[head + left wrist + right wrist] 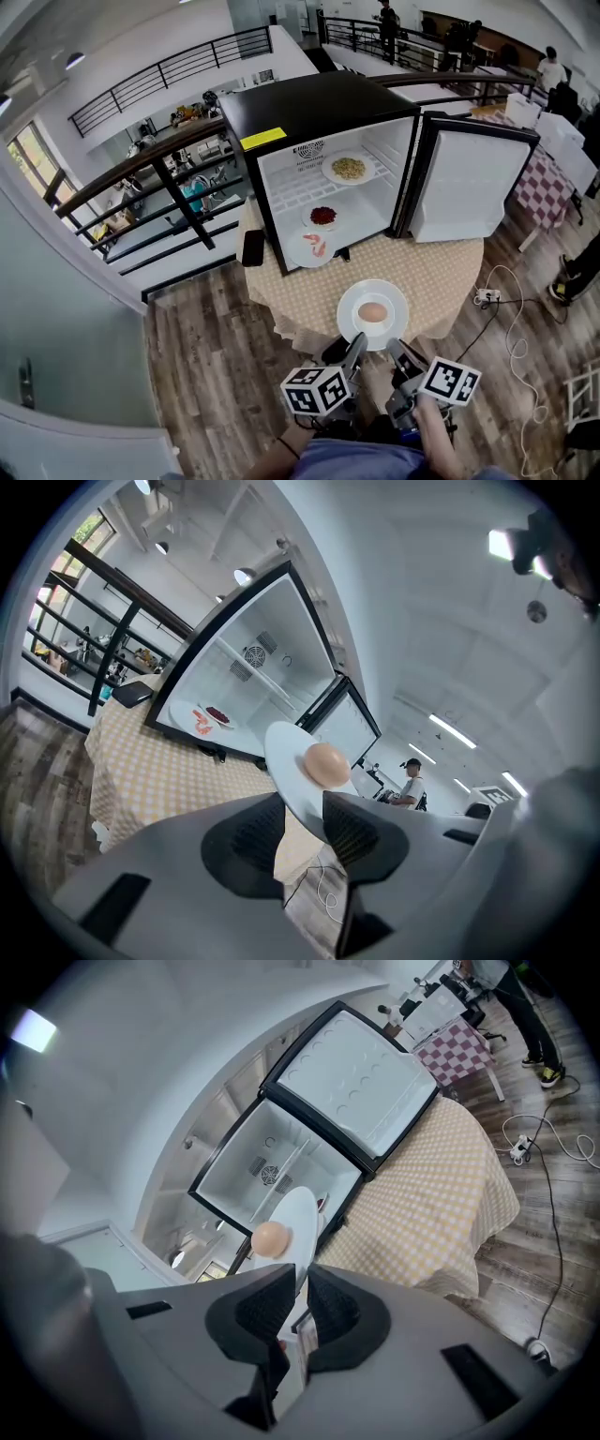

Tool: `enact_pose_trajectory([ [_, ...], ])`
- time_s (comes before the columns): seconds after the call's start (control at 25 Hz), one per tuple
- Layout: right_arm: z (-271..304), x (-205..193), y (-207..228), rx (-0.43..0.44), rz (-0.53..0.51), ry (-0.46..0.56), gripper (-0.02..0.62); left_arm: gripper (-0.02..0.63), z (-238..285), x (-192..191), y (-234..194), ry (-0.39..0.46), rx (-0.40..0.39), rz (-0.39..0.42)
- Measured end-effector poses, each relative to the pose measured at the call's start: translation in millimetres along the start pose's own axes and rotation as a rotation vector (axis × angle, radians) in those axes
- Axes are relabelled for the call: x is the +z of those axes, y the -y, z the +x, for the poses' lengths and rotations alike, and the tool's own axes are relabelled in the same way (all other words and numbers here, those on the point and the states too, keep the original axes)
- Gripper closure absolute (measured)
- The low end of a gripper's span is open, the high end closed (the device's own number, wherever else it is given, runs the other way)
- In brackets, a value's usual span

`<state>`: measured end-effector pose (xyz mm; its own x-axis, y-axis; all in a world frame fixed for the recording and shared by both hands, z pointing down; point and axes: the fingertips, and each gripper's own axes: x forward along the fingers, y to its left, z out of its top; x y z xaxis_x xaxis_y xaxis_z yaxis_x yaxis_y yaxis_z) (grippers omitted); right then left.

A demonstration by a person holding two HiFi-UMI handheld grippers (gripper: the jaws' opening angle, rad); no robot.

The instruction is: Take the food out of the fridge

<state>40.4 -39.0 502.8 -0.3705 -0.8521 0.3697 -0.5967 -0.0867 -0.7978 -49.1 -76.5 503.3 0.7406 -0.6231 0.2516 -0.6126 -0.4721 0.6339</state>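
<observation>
The left gripper (354, 347) and the right gripper (397, 349) are held side by side at 6 o'clock in the head view, both pointed toward 12 o'clock and tipped slightly downward. Each pair of jaws is closed on the near rim of the plate (348, 302), the left pair set wider.

The black mini fridge (319, 103) stands open on the checked counter (450, 272), with three plates of food (348, 169) inside. Nearer, a white plate (352, 302) bearing an egg (372, 312) is gripped at its near rim by the left tool (355, 345) and right tool (395, 347)
</observation>
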Motion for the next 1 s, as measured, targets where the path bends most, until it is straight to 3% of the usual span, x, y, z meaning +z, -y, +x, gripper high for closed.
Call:
enact_pose_trajectory([
  [0.44,-30,9,8,0.029,-0.022,-0.034,0.549,0.472,-3,-15,31,0.026,0.029,-0.027],
  [1.0,-135,18,59,0.064,-0.018,-0.054,0.548,0.472,-6,-91,122,0.032,0.057,-0.024],
])
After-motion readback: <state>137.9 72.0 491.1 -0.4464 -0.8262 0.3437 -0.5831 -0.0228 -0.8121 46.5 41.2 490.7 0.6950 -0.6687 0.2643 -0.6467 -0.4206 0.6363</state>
